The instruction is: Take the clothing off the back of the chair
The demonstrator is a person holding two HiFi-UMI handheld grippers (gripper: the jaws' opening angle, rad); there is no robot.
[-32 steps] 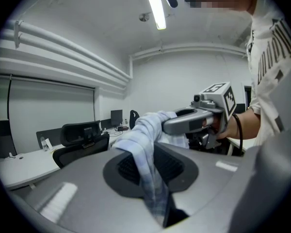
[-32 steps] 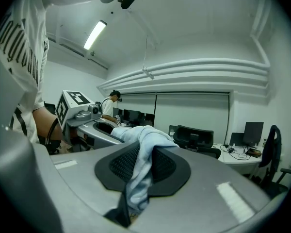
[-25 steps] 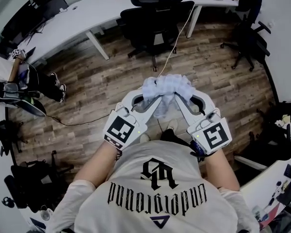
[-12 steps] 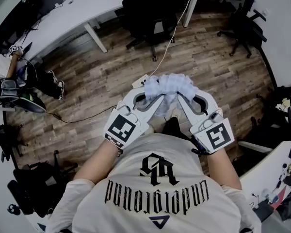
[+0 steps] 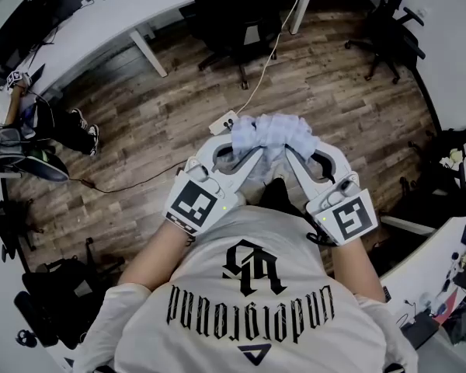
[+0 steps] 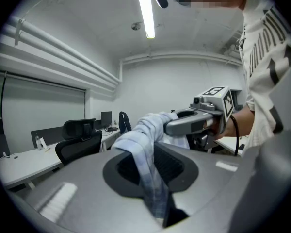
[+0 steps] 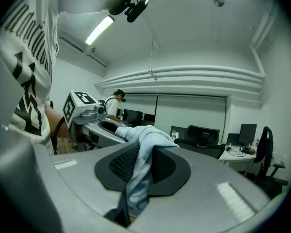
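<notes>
A pale blue checked garment (image 5: 273,134) hangs bunched in mid air above the wooden floor, in front of the person's chest. My left gripper (image 5: 248,148) is shut on its left side and my right gripper (image 5: 293,148) is shut on its right side, the tips close together. In the left gripper view the cloth (image 6: 148,164) runs down between the jaws, with the right gripper (image 6: 194,120) beyond it. The right gripper view shows the same cloth (image 7: 140,174) pinched between its jaws. A black office chair (image 5: 245,14) stands far ahead by the desk, its back bare.
A long white desk (image 5: 101,29) runs along the far side. A second black chair (image 5: 388,29) is at the upper right. A white power strip (image 5: 225,121) and cables lie on the floor. Another person (image 5: 15,115) sits at the left. Bags (image 5: 54,301) lie lower left.
Both grippers with the garment have come back away from the black chair, which now sits higher in the head view. The grip on the cloth is the same.
</notes>
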